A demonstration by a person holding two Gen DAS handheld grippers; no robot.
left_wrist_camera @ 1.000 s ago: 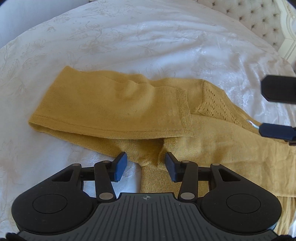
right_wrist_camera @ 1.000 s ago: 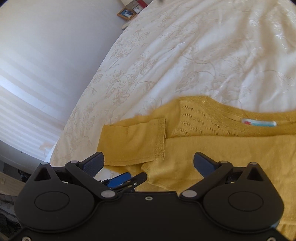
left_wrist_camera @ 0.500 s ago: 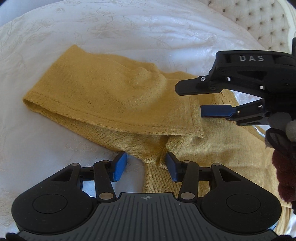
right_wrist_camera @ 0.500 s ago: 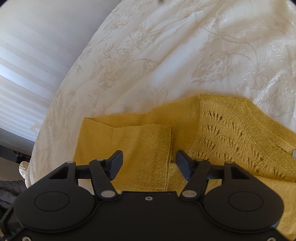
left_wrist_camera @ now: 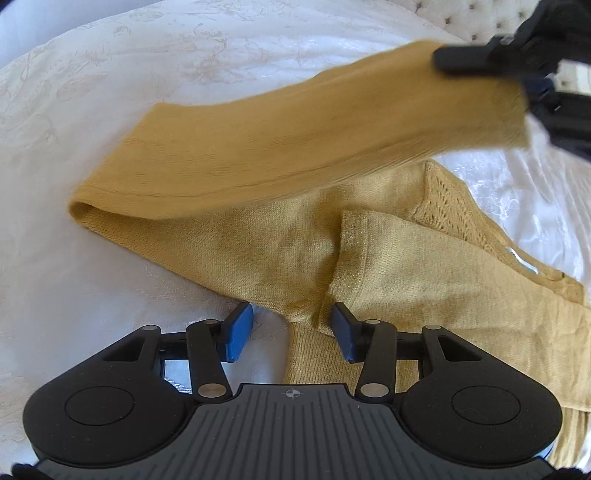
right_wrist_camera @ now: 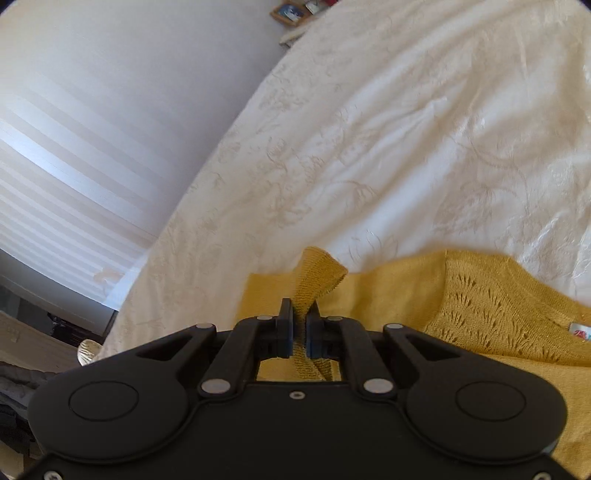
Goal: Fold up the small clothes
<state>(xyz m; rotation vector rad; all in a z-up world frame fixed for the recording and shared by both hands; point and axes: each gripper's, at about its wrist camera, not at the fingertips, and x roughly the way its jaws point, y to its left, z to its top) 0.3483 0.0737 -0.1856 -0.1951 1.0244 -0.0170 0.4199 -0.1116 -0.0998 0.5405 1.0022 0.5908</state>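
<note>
A mustard-yellow knit sweater [left_wrist_camera: 406, 280] lies flat on the white bedspread [left_wrist_camera: 166, 55]. Its long sleeve [left_wrist_camera: 277, 155] is lifted off the body and stretched up to the right. My right gripper [left_wrist_camera: 524, 85], blurred at the top right, holds the cuff end. In the right wrist view the right gripper [right_wrist_camera: 300, 325] is shut on the ribbed cuff [right_wrist_camera: 317, 273], with the sweater's lace shoulder [right_wrist_camera: 480, 302] below. My left gripper [left_wrist_camera: 291, 330] hovers open over the armpit seam, with fabric lying between its blue pads [left_wrist_camera: 238, 332] and not pinched.
A tufted headboard [left_wrist_camera: 480, 18] stands beyond the bed. The bed's left edge [right_wrist_camera: 147, 266] drops away beside a pale wall with window light. Small picture frames [right_wrist_camera: 291, 13] sit far off. White embroidered bedspread [right_wrist_camera: 406, 147] surrounds the sweater.
My right gripper moved onto the sleeve cuff, shut on it, and lifted the sleeve up and to the right off the sweater body. The left gripper stayed over the armpit.
</note>
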